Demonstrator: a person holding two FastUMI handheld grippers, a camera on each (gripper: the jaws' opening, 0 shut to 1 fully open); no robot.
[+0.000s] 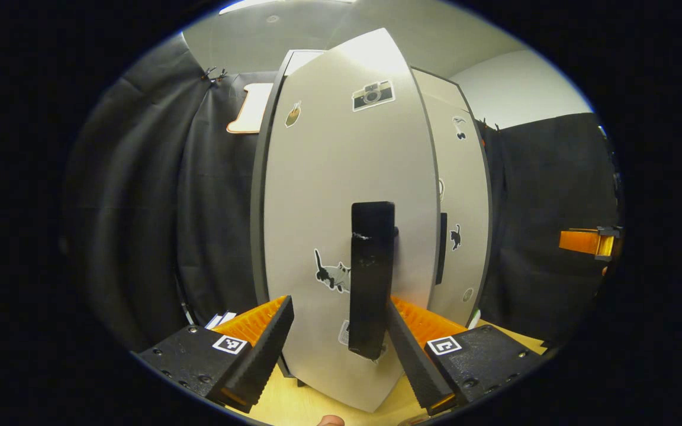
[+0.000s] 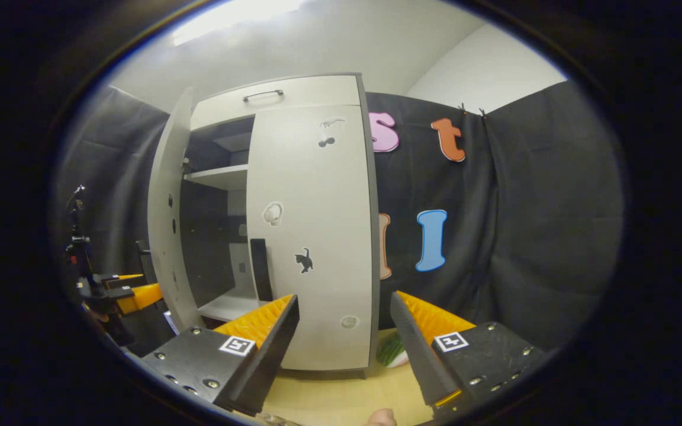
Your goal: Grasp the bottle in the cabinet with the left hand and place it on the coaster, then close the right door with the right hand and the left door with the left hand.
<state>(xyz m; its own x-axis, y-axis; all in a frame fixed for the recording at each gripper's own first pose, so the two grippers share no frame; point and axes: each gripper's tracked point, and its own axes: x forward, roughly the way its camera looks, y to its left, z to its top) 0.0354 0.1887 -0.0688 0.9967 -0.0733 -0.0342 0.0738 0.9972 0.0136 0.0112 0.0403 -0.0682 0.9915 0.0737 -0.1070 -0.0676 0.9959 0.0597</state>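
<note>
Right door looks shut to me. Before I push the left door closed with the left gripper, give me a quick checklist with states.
1. Right door closed: ok, flush with the cabinet.
2. Left door to close: not ok, ajar.
3. Left gripper at left door's handle: ok, open, fingers either side of it.
4. Right gripper out of the swing path: ok, open, held back from the cabinet.
5. Bottle on coaster: cannot tell.
6. Lower shelf clear in the gap: ok.
</note>
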